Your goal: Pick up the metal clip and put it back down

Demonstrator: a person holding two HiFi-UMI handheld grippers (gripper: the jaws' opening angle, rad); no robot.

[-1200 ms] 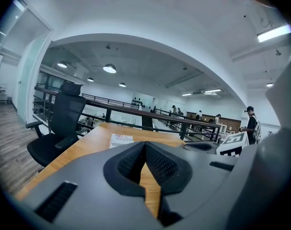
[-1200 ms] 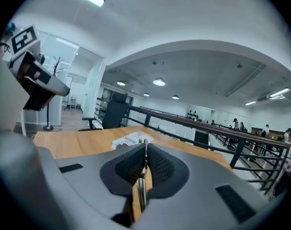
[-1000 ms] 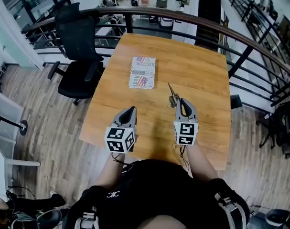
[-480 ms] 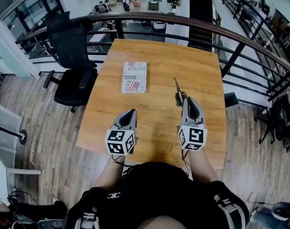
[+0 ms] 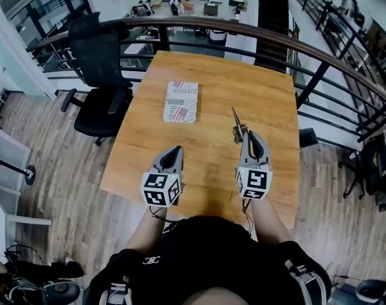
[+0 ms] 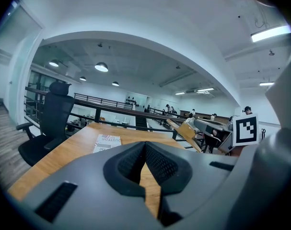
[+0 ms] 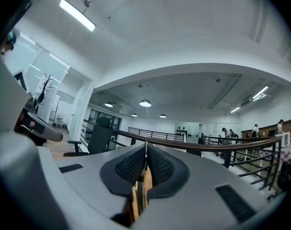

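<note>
The metal clip (image 5: 235, 126) is a small brass-coloured clip with a thin pointed end that sticks out forward, held over the wooden table (image 5: 212, 164). My right gripper (image 5: 244, 135) is shut on it at the right of the table. In the right gripper view the clip (image 7: 138, 195) shows as a thin metal strip pinched between the ribbed pads (image 7: 131, 166). My left gripper (image 5: 175, 150) hovers over the table's near left part, shut with nothing in it; in its own view the left gripper (image 6: 145, 145) has its pads meeting at the tips.
A printed booklet (image 5: 181, 101) lies flat on the table's far left half and shows again as the booklet (image 6: 107, 142). A black office chair (image 5: 100, 62) stands left of the table. A dark railing (image 5: 307, 49) curves behind it.
The right gripper with the clip has shifted a little to the right and nearer the camera, away from the booklet. The left gripper has hardly moved.
</note>
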